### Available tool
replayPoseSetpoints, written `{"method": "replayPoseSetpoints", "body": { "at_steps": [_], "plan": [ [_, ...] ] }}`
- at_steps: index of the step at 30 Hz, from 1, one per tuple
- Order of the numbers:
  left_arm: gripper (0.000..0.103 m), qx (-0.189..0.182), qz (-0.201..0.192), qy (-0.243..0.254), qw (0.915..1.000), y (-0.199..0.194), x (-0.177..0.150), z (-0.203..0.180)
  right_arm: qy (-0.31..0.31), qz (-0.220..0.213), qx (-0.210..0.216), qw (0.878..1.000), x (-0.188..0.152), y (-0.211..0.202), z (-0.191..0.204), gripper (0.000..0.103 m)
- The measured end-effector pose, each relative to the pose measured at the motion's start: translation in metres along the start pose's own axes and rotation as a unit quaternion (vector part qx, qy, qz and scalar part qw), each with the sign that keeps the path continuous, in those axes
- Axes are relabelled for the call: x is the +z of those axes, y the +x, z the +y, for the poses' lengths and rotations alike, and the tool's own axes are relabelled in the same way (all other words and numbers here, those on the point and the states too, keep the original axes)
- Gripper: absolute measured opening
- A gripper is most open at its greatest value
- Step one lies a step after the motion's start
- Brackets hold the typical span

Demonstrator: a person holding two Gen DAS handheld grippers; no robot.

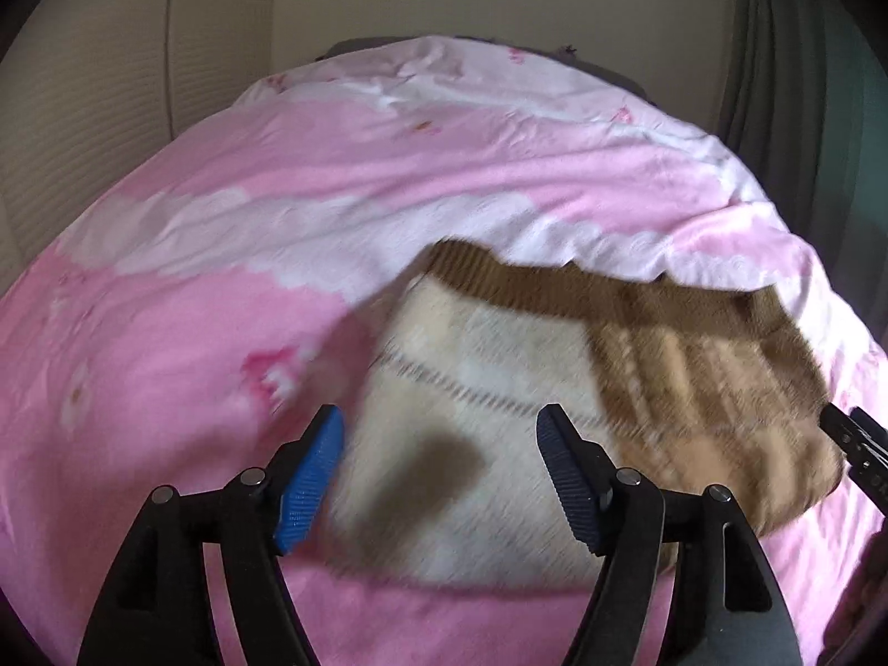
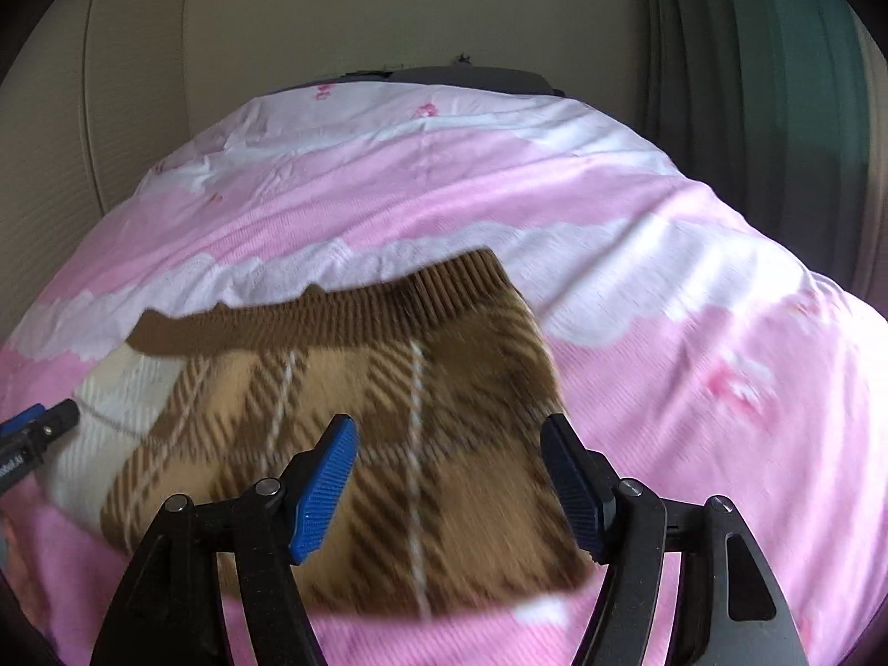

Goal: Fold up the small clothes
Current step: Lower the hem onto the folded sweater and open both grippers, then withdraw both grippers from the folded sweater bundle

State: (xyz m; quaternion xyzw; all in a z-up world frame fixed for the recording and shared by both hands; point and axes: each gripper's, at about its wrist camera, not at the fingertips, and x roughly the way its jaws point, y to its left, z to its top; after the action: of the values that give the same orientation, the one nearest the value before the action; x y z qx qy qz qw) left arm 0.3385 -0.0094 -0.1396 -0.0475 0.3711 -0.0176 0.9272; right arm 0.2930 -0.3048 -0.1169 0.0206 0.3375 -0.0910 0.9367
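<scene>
Left wrist view first: we look down on a bed under a pink and white cover (image 1: 233, 277), with a pale wall (image 1: 139, 66) behind it on the left and a green curtain (image 1: 805, 83) on the right. Our left gripper (image 1: 438, 477) fills the bottom of the frame, its two blue pads spread wide apart and nothing between them. Just past the pads lies the garment (image 1: 499, 388), a small knit piece resting flat on the cover. Its left part shows a cream side with thin dotted lines and one dark patch; its right part is tan and brown plaid folded over the cream. A ribbed brown band (image 1: 555, 283) runs along its far edge. At the right edge the tip of our right gripper (image 1: 854, 444) pokes in, close to the plaid corner; from here we cannot tell whether it touches. The picture is blurred.

Right wrist view: the left gripper's tip (image 2: 39, 433) enters at the far left, beside the cream part. The plaid (image 2: 361, 388) fills the middle, band (image 2: 333, 305) at the far side, lying flat on the cover (image 2: 694, 305). Our right gripper (image 2: 449, 477) hangs over the plaid, pads wide apart, gripping nothing. The curtain (image 2: 749, 55) hangs at far right.
</scene>
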Motion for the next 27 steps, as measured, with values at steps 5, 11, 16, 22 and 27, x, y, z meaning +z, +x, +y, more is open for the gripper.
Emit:
{"method": "replayPoseSetpoints", "body": {
  "at_steps": [5, 11, 16, 22, 27],
  "plan": [
    [0.081, 0.008, 0.032, -0.034, 0.9989, 0.011, -0.022, 0.026, -0.003, 0.042, -0.022, 0.999, -0.022, 0.013, -0.008, 0.069],
    [0.084, 0.018, 0.026, -0.03, 0.999, 0.012, -0.033, 0.027, 0.029, 0.081, -0.01, 0.996, -0.032, 0.033, -0.019, 0.078],
    [0.083, 0.028, 0.003, -0.015, 0.9995, -0.016, -0.032, 0.022, 0.036, 0.05, -0.01, 0.998, -0.029, 0.003, -0.027, 0.078],
    [0.083, 0.02, -0.017, -0.006, 0.9996, -0.059, -0.039, 0.01, 0.063, 0.029, 0.028, 0.997, -0.033, -0.034, -0.042, 0.078],
    [0.083, 0.0, -0.027, -0.004, 0.9996, -0.085, -0.043, -0.009, 0.12, 0.03, 0.078, 0.989, -0.047, -0.051, -0.065, 0.079]
  ]
}}
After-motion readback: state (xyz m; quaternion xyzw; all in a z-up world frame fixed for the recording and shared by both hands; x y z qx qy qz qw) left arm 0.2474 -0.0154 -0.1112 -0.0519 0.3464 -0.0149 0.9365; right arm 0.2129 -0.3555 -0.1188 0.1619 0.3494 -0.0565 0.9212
